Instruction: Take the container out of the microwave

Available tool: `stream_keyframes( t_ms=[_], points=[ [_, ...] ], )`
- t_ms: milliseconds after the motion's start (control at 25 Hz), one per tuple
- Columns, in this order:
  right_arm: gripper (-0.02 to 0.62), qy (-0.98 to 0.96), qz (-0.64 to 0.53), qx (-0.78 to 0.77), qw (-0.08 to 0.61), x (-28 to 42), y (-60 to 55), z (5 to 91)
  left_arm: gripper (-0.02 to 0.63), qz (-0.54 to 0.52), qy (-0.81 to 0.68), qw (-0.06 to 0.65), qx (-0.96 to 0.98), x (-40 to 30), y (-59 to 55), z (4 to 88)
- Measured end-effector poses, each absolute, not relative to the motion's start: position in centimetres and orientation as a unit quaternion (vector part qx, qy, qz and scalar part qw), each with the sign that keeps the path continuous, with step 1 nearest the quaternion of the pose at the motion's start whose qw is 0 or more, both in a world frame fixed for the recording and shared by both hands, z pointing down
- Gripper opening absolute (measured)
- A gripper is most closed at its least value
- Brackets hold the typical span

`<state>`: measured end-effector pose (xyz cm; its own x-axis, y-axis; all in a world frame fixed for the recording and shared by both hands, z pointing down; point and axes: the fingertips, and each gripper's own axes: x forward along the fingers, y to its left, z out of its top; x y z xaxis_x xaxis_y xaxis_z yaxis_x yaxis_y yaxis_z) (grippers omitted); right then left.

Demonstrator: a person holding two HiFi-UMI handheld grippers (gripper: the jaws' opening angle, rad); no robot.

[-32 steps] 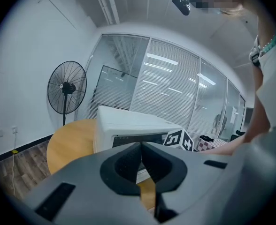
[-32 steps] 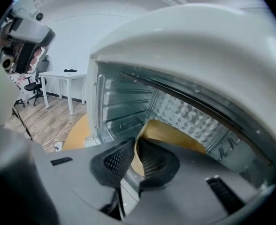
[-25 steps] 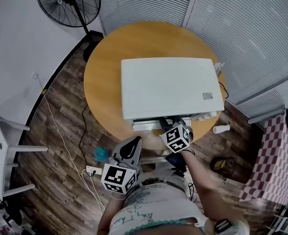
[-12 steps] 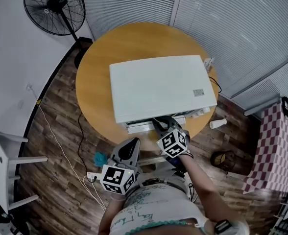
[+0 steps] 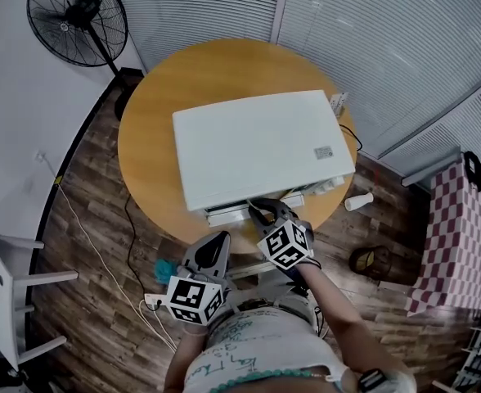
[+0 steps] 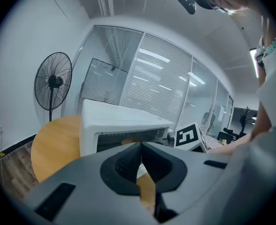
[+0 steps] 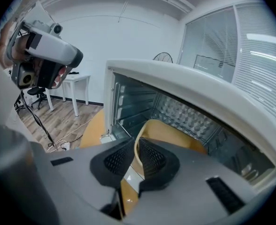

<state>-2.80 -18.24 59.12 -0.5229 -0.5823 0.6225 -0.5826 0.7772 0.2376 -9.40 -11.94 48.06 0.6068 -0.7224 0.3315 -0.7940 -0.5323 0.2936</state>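
A white microwave (image 5: 261, 150) stands on a round wooden table (image 5: 155, 137) with its front open toward me. In the right gripper view a tan container (image 7: 171, 132) sits at the mouth of the microwave's cavity (image 7: 142, 102). My right gripper (image 7: 136, 146) is shut on the container's near rim, which runs between the two pads. From above, the right gripper (image 5: 261, 211) reaches under the microwave's front edge and hides the container. My left gripper (image 5: 216, 248) hangs back near my body, short of the table's edge, shut with nothing in it (image 6: 141, 146).
A standing fan (image 5: 77, 15) is at the far left by the wall. A power strip with cables (image 5: 155, 301) lies on the wood floor beside me. A white cup (image 5: 357, 201) lies on the floor to the right. A checked cloth (image 5: 457, 236) is further right.
My right gripper has drawn back a little from the microwave's front toward me, still shut on the rim. The head view has shifted. The left gripper has stayed put.
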Motion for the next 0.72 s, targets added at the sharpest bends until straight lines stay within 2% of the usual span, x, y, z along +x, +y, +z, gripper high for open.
stream_keyframes(
  t_ms=[720],
  points=[
    [0.024,-0.861,0.009,0.355,0.363,-3.4,-15.9,58.9,0.015,0.098,-0.4,0.21,0.887,-10.5,-11.3,48.7]
  ],
)
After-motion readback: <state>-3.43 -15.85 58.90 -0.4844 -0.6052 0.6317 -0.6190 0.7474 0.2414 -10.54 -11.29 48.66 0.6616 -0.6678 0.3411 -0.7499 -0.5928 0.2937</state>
